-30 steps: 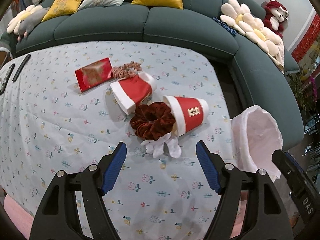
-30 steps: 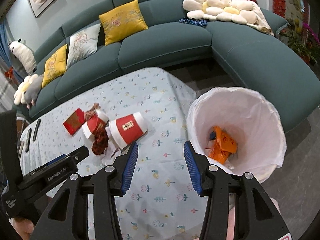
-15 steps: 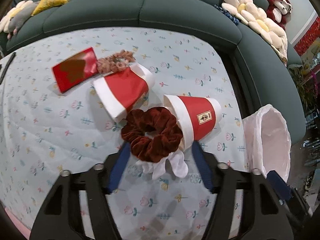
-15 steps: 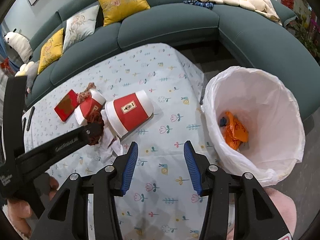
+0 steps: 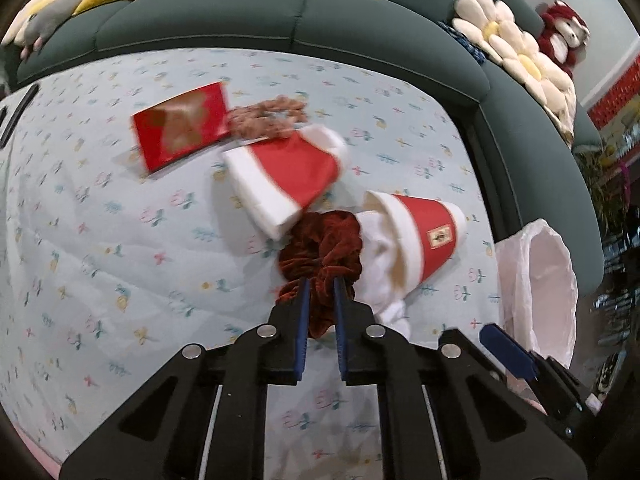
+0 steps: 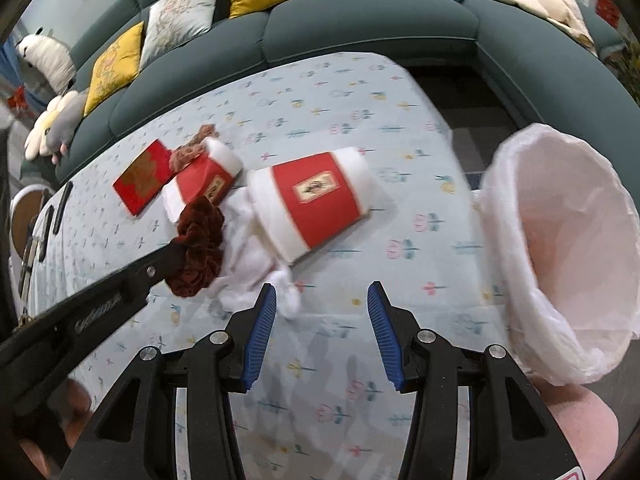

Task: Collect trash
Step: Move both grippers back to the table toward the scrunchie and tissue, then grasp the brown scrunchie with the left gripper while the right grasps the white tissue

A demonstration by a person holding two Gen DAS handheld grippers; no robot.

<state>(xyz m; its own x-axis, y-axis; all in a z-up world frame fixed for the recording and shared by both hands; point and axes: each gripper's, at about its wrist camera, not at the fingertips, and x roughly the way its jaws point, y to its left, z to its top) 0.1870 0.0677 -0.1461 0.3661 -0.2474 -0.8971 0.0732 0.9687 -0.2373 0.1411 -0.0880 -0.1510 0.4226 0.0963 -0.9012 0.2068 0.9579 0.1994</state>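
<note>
A dark red velvet scrunchie [image 5: 324, 240] lies on the flowered tablecloth [image 5: 120, 260] beside a tipped red-and-white paper cup [image 5: 424, 240] and crumpled white tissue [image 5: 380, 280]. My left gripper [image 5: 321, 284] is closing its jaws, with the scrunchie's near edge pinched between the blue pads. The right wrist view shows the same scrunchie [image 6: 200, 240] at the left gripper's tip. My right gripper [image 6: 322, 292] hangs open over the cloth, just in front of the cup [image 6: 316, 204] and tissue [image 6: 248, 256], with nothing between its fingers. A second cup [image 5: 288, 176] lies further back.
A bin lined with a white bag [image 6: 560, 240] stands off the table's right edge. A red envelope [image 5: 180, 124] and a pinkish scrunchie [image 5: 268, 114] lie behind the cups. Dark remotes [image 6: 52, 216] sit at the far left. A teal sofa [image 5: 280, 24] wraps around the table.
My left gripper came down onto the dark red scrunchie and its jaws drew in from wide apart to pinching it. My right gripper dropped lower and shifted left from the bin toward the cup.
</note>
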